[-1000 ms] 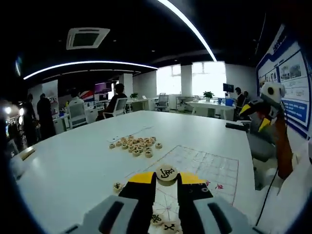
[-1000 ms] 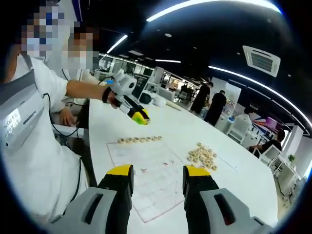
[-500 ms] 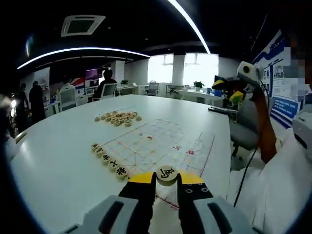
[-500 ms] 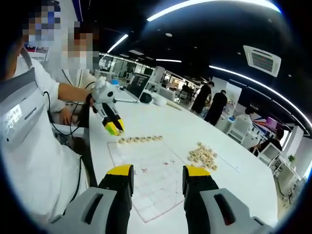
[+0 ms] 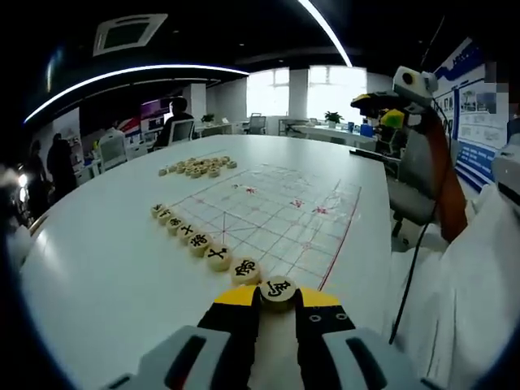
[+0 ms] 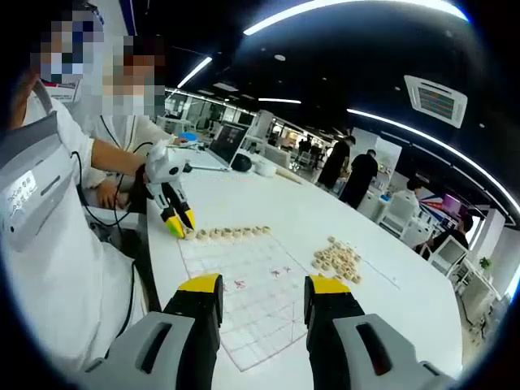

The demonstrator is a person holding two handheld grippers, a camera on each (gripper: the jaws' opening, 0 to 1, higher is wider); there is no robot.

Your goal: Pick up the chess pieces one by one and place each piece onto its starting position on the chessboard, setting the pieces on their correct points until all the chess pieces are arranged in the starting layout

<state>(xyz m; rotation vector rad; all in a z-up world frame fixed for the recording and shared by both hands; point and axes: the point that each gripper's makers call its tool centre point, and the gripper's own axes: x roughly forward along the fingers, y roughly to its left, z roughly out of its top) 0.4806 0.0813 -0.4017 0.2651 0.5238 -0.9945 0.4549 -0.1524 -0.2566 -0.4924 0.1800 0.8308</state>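
Jaws of left gripper (image 5: 277, 299) clamped on a xiangqi piece (image 5: 278, 290) at lower centre, right gripper (image 6: 262, 294) gaping empty; best lowered flat beside the row's end piece (image 5: 245, 270), then released gently

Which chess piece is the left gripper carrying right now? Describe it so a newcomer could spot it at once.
Start at the white table and find the grid-lined chessboard. Along its near edge runs a row of round wooden pieces. At the row's near end, the held piece is the only disc pinched between the left gripper's yellow-tipped fingers; the others lie free.
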